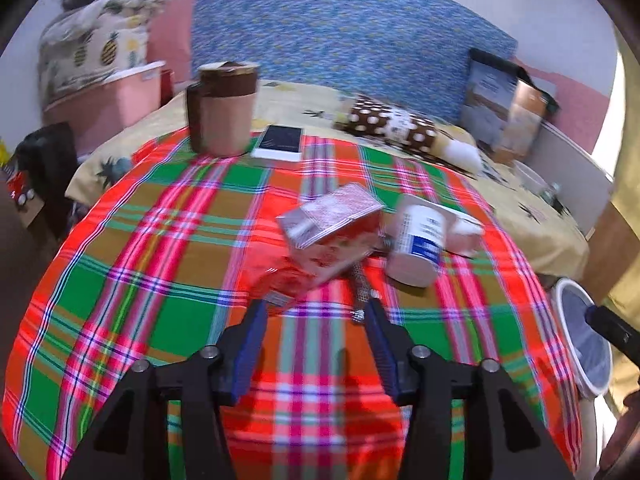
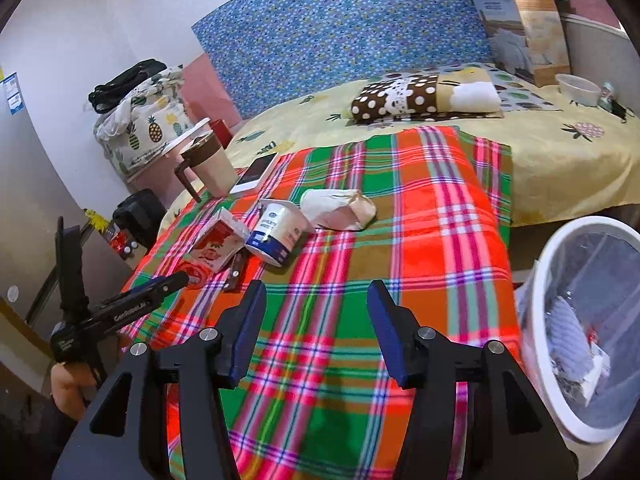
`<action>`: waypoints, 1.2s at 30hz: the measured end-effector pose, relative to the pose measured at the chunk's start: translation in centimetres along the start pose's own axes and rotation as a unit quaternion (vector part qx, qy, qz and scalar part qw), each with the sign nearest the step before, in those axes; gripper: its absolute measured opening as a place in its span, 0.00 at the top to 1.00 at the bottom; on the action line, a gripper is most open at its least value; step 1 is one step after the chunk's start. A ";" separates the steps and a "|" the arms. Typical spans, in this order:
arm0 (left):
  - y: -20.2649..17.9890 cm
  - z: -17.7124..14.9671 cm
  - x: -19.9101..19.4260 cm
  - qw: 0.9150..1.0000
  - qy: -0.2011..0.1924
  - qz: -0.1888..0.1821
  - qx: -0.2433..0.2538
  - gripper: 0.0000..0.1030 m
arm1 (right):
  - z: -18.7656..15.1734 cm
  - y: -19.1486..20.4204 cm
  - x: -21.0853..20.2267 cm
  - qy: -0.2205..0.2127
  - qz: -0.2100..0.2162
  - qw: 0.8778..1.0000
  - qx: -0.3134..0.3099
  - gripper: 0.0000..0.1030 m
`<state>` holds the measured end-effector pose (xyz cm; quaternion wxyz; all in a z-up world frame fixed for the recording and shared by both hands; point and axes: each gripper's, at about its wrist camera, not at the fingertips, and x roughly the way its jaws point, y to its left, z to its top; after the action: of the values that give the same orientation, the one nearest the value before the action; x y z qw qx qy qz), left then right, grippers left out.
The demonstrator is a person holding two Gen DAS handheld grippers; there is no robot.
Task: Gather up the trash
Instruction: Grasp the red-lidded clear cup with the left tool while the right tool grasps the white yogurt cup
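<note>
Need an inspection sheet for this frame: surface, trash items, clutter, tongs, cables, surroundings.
Surface: plaid blanket laid over a yellow pineapple-print bedsheet.
Job's things: red-and-white carton, yogurt cup on its side, crumpled white wrapper, red wrapper and a thin dark strip by the carton; white bin at the blanket's right edge, some trash already inside.
Clutter: lidded mug, phone, polka-dot pillow, white bowl.
Tongs: left tongs open, empty, just short of the red wrapper; right tongs open, empty, over bare blanket.
Cables: nothing seen.
Surroundings: blue patterned panel, pink storage box with bedding on top.
</note>
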<state>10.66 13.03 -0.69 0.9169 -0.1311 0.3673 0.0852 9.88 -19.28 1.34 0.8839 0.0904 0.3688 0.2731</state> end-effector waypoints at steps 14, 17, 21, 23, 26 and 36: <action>2.4 1.8 4.5 0.998 0.022 0.006 -0.062 0.46 | 1.4 1.9 3.3 0.020 0.018 1.000 -0.005 0.47; 2.6 2.2 5.3 0.997 0.029 0.005 -0.067 0.46 | 1.8 2.3 4.2 0.024 0.021 0.999 0.001 0.47; 3.1 1.9 5.6 0.997 0.035 0.008 -0.070 0.48 | 2.1 2.7 5.5 0.032 0.024 0.999 0.009 0.46; 3.1 1.8 5.3 0.997 0.034 0.001 -0.066 0.56 | 2.3 2.9 6.3 0.037 0.026 0.999 0.016 0.46; 3.3 1.5 4.6 0.998 0.029 -0.002 -0.053 0.57 | 2.4 3.3 7.5 0.046 0.028 0.998 0.025 0.46; 4.4 0.6 3.2 0.999 0.027 -0.011 -0.044 0.58 | 2.9 4.1 9.9 0.060 0.002 0.997 0.054 0.46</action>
<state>12.27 17.57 -3.29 0.9007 -0.1778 0.3865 0.0877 15.97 -10.24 -1.05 0.8533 0.1221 0.4356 0.2592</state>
